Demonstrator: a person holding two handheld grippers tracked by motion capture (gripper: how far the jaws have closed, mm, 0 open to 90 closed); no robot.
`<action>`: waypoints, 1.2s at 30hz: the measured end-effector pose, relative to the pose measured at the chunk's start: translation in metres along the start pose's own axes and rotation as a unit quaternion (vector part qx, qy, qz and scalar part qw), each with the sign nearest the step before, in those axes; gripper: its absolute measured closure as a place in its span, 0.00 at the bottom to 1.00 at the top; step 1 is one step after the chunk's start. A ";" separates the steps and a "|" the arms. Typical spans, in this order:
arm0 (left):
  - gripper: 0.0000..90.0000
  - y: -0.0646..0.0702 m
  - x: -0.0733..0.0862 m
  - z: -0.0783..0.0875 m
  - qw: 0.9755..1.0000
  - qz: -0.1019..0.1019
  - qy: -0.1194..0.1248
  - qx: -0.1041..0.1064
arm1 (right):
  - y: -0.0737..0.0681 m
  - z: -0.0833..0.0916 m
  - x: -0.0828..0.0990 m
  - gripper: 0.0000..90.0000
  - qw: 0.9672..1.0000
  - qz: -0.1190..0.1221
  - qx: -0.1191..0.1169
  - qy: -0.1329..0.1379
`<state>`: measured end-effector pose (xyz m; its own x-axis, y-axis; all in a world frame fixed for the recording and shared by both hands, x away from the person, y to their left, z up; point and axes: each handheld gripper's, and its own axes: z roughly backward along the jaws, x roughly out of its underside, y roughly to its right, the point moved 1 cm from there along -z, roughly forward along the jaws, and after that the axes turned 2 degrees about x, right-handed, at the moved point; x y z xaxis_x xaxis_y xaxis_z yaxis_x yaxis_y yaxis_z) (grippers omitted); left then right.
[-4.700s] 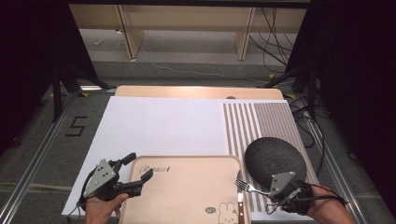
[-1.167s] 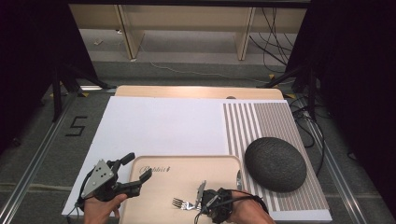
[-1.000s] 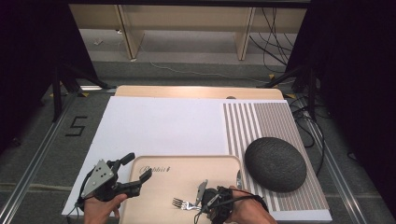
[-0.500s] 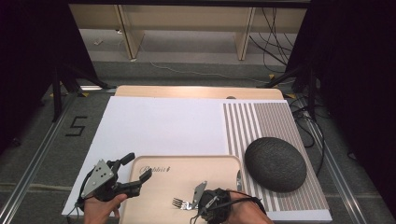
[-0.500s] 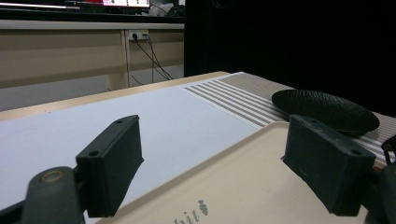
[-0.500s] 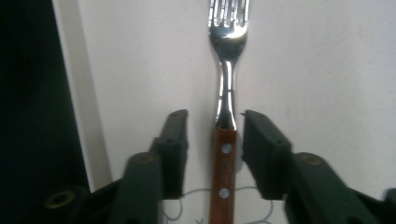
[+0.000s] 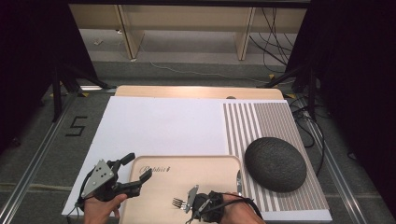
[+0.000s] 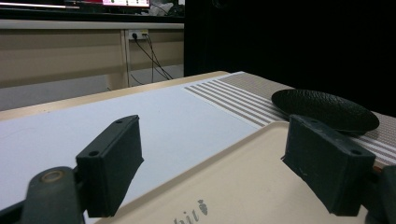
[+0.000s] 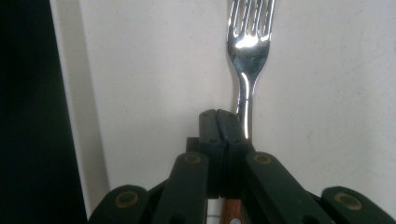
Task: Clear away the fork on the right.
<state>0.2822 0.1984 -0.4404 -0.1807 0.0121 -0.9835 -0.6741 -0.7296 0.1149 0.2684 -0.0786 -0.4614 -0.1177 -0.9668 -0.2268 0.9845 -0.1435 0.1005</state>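
Right gripper (image 9: 226,121) jaws pressed together beside the fork (image 9: 247,46), not on it; left gripper (image 7: 133,173) spread, straddling the tray (image 7: 210,163) rim to steady it

The right gripper (image 9: 218,122) rises from the bottom edge with its two black jaws pressed flat against each other, nothing between the pads; they have just been closing. A shiny metal fork (image 9: 246,56) lies on the pale beige tray (image 9: 154,70), just beside the closed jaws and touching their right side. Its tines point toward the top edge, its neck runs down past the pads, and a brown wooden handle shows below them. The tray's raised rim runs along the left, with darkness beyond.
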 end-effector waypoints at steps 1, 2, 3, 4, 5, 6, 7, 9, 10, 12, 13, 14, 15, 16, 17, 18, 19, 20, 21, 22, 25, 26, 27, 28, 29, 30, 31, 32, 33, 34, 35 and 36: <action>0.20 0.000 0.000 0.000 1.000 0.000 0.000 0.000 | 0.000 -0.001 0.000 1.00 1.000 0.003 0.000 -0.004; 0.20 0.000 0.000 0.000 1.000 0.000 0.000 0.000 | 0.000 -0.001 -0.001 1.00 1.000 -0.005 -0.002 -0.007; 0.20 0.000 0.000 0.000 1.000 0.000 0.000 0.000 | 0.002 -0.003 -0.001 1.00 1.000 0.005 0.002 -0.002; 0.20 0.000 0.000 0.000 1.000 0.000 0.000 0.000 | 0.002 -0.004 -0.002 1.00 1.000 0.001 0.002 -0.005; 0.20 0.000 0.000 0.000 1.000 0.000 0.000 0.000 | 0.001 -0.004 -0.002 1.00 1.000 -0.002 0.002 -0.004; 0.20 0.000 0.000 0.000 1.000 0.000 0.000 0.000 | 0.002 -0.005 -0.003 1.00 1.000 0.003 0.004 -0.005; 0.20 0.000 0.000 0.000 1.000 0.000 0.000 0.000 | 0.002 -0.005 -0.003 1.00 1.000 0.002 0.008 -0.007; 0.20 0.000 0.000 0.000 1.000 0.000 0.000 0.000 | 0.003 -0.005 -0.002 1.00 1.000 -0.004 0.008 -0.006; 0.20 0.000 0.000 0.000 1.000 0.001 0.000 0.000 | 0.005 -0.005 -0.002 1.00 1.000 -0.008 0.011 -0.006; 0.20 0.000 0.000 0.000 1.000 0.001 0.000 0.000 | 0.007 -0.004 0.000 1.00 1.000 -0.016 0.012 -0.008; 0.20 0.000 0.000 0.000 1.000 0.001 0.000 0.000 | 0.010 -0.005 0.000 1.00 1.000 -0.012 0.016 -0.002; 0.20 0.000 0.000 0.000 1.000 0.001 0.000 0.000 | 0.012 -0.004 0.001 1.00 1.000 -0.016 0.018 -0.003; 0.20 0.000 0.000 0.000 1.000 0.001 0.000 0.000 | 0.013 -0.004 0.002 1.00 1.000 -0.018 0.020 -0.002; 0.20 0.000 0.000 0.000 1.000 0.001 0.000 0.000 | 0.015 -0.004 0.003 1.00 1.000 -0.018 0.024 -0.001; 0.20 0.000 0.000 0.000 1.000 0.001 0.000 0.000 | 0.016 -0.004 0.003 1.00 0.999 -0.020 0.027 -0.003; 0.20 0.000 0.000 0.000 1.000 0.001 0.000 0.000 | 0.018 -0.004 0.004 1.00 0.999 -0.021 0.029 -0.003; 0.20 0.000 0.000 0.000 1.000 0.000 0.000 0.000 | 0.020 -0.005 0.004 1.00 0.999 -0.024 0.029 0.000; 0.20 0.000 0.000 0.000 1.000 0.000 0.000 0.000 | 0.021 -0.005 0.005 1.00 0.999 -0.031 0.030 -0.003; 0.20 0.000 0.000 0.000 1.000 0.000 0.000 0.001 | 0.023 -0.005 0.005 1.00 0.999 -0.032 0.034 -0.005; 0.20 0.000 0.000 0.000 1.000 0.000 0.000 0.001 | 0.025 -0.005 0.006 1.00 0.999 -0.034 0.037 -0.005; 0.20 0.000 0.000 0.000 1.000 0.001 0.000 0.000 | 0.029 -0.004 0.008 1.00 0.998 -0.042 0.038 -0.004; 0.20 0.000 0.000 0.000 1.000 0.001 0.000 0.000 | 0.030 -0.004 0.009 1.00 0.998 -0.046 0.040 -0.004; 0.20 0.000 0.000 0.000 1.000 0.001 0.000 -0.001 | 0.031 -0.004 0.010 1.00 0.998 -0.047 0.037 -0.002; 0.20 0.000 0.000 0.000 1.000 0.001 0.001 0.000 | 0.033 -0.004 0.011 1.00 0.998 -0.046 0.042 -0.002; 0.20 0.000 0.000 0.000 1.000 0.001 0.000 0.000 | 0.034 -0.004 0.012 1.00 0.998 -0.053 0.041 -0.005; 0.20 0.000 0.000 0.000 1.000 0.001 0.000 0.000 | 0.035 -0.004 0.013 1.00 0.998 -0.054 0.043 -0.006; 0.20 0.000 0.000 0.000 1.000 0.001 0.000 0.000 | 0.036 -0.004 0.014 1.00 0.997 -0.056 0.044 -0.006; 0.20 0.000 0.000 0.000 1.000 0.001 0.000 0.000 | 0.037 -0.004 0.014 1.00 0.997 -0.059 0.044 -0.009; 0.20 0.000 0.000 0.000 1.000 0.001 0.000 0.000 | 0.039 -0.004 0.015 1.00 0.997 -0.059 0.044 -0.007; 0.20 0.000 0.000 0.000 1.000 0.001 0.000 0.000 | 0.039 -0.004 0.016 1.00 0.997 -0.064 0.045 -0.012; 0.20 0.000 0.000 0.000 1.000 0.002 0.001 0.000 | 0.040 -0.004 0.018 1.00 0.997 -0.064 0.047 -0.011; 0.20 0.000 0.000 0.000 1.000 0.003 0.001 -0.001 | 0.042 -0.004 0.019 1.00 0.997 -0.065 0.046 -0.010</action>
<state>0.2817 0.1985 -0.4404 -0.1831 0.0072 -0.9831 -0.6716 -0.7311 0.1197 0.3077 -0.1020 -0.4652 -0.2464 -0.9430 -0.2237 0.9452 -0.2849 0.1597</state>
